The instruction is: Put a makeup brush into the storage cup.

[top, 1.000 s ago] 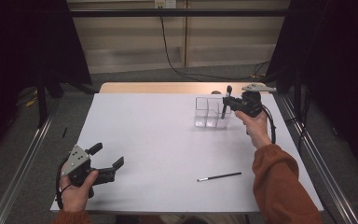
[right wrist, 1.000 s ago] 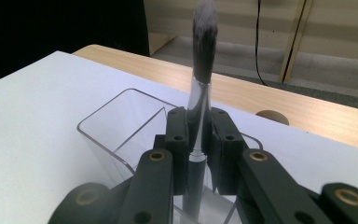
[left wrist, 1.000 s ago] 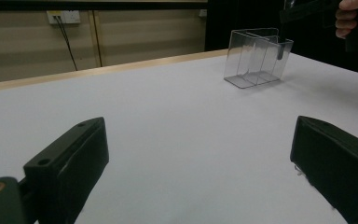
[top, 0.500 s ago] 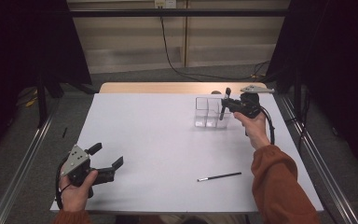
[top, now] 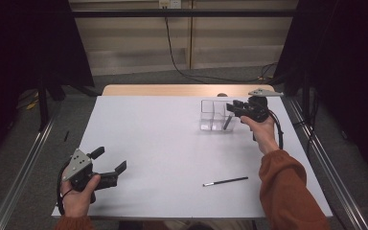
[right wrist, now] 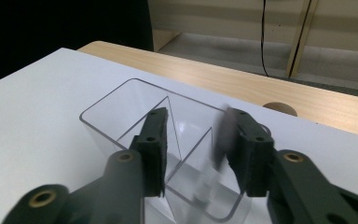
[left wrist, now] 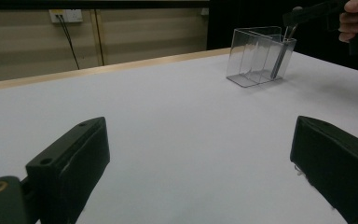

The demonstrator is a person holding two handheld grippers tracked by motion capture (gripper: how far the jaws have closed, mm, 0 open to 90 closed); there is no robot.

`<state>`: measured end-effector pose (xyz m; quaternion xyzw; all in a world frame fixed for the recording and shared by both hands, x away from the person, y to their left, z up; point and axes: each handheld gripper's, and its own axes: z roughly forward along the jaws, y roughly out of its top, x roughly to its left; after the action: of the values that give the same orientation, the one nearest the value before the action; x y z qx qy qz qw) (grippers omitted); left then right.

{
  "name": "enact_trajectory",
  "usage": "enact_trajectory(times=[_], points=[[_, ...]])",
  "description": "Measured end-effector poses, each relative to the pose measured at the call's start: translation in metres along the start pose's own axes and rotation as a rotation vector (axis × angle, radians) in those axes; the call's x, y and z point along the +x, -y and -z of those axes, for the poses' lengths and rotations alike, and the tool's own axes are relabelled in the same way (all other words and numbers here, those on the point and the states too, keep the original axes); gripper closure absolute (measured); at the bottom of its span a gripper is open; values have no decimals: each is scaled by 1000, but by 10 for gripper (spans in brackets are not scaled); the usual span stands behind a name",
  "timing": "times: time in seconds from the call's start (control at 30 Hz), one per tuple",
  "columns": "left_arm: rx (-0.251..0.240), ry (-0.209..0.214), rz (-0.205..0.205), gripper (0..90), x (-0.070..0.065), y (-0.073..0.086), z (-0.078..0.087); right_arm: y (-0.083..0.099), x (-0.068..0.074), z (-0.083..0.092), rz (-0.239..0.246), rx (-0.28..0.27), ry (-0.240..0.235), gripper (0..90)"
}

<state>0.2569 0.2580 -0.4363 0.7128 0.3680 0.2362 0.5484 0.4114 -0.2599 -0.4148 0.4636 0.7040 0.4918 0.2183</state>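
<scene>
The right gripper (top: 233, 108) hangs over the right end of a clear plastic organiser (top: 214, 116) that stands near the far right of the white table (top: 172, 143); its jaws have just been opening, and in the right gripper view they stand apart above the box's compartments with a blurred dark shape, hard to make out, close by the inner face of the right-hand jaw; whether that shape touches the pad cannot be told. A thin dark stick (left wrist: 279, 58) leans inside the organiser's end compartment, its top near the gripper's tip in the left gripper view; its lower end is smeared behind the plastic wall, and in the high view it reads only as a short dark stroke (top: 227, 123). A second thin dark brush (top: 225, 181) lies flat on the table near the front, well apart from the box, just left of the orange sleeve (top: 287, 191); the sleeve is cut off by the lower edge. The left gripper (top: 110, 165) rests low at the front left in the person's hand, its jaws spread wide with nothing but bare table between them; the hand's wrist runs out of the picture at the bottom.
</scene>
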Motion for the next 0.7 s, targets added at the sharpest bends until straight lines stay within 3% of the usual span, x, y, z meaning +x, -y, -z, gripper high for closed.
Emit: enact_trajectory(times=[0.17,0.37,0.5,0.57,0.7], points=[[3,0,-2,46,0,0,0,1,-1,4,3,-16,5,376],[2,-1,-1,46,0,0,0,1,-2,8,9,-30,4,256],[1,0,-1,46,0,0,0,1,1,10,42,-28,0,196],[1,0,-1,46,0,0,0,2,4,11,52,-32,17,104],[2,-1,-1,46,0,0,0,2,2,16,45,-47,42,84]])
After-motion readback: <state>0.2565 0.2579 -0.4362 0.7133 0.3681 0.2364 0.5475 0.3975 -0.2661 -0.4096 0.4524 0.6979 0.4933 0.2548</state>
